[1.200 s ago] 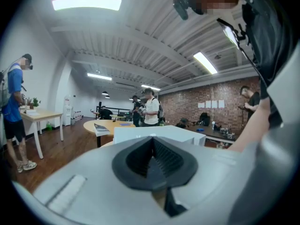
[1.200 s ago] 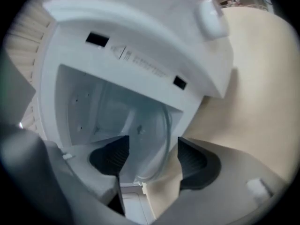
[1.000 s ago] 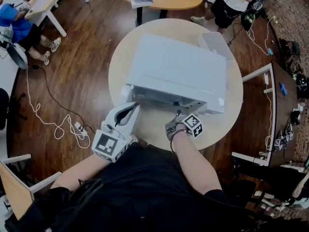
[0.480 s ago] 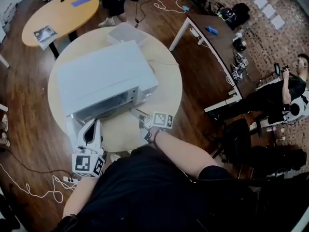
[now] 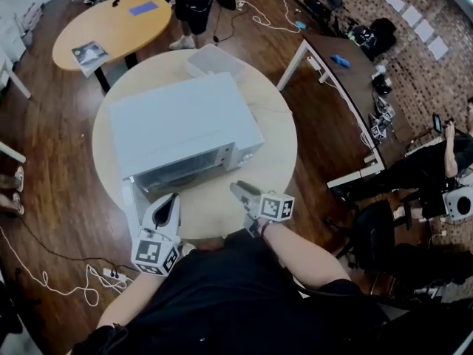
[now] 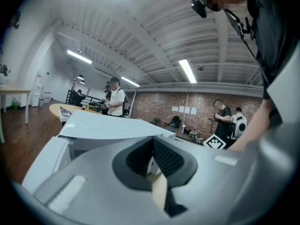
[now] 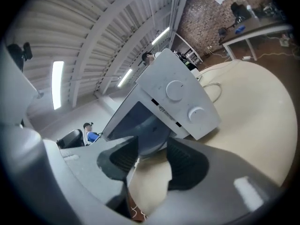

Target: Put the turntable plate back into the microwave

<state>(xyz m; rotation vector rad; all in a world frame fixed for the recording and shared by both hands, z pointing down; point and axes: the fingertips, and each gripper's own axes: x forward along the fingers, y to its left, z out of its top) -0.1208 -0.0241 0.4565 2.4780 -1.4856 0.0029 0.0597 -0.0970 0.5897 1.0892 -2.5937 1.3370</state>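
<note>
The plate lies inside the microwave at 12 o'clock from my right tool, whose empty jaws have just been narrowing but are still apart, so I'd swing the door to gently with my closed, empty left tool.

Microwave: in the head view its top hides the cavity; in the left gripper view the left gripper masks most of its front. In the right gripper view the cavity contents are blurred.

Microwave on the round table (bin behind it); left gripper and right gripper before it
</note>
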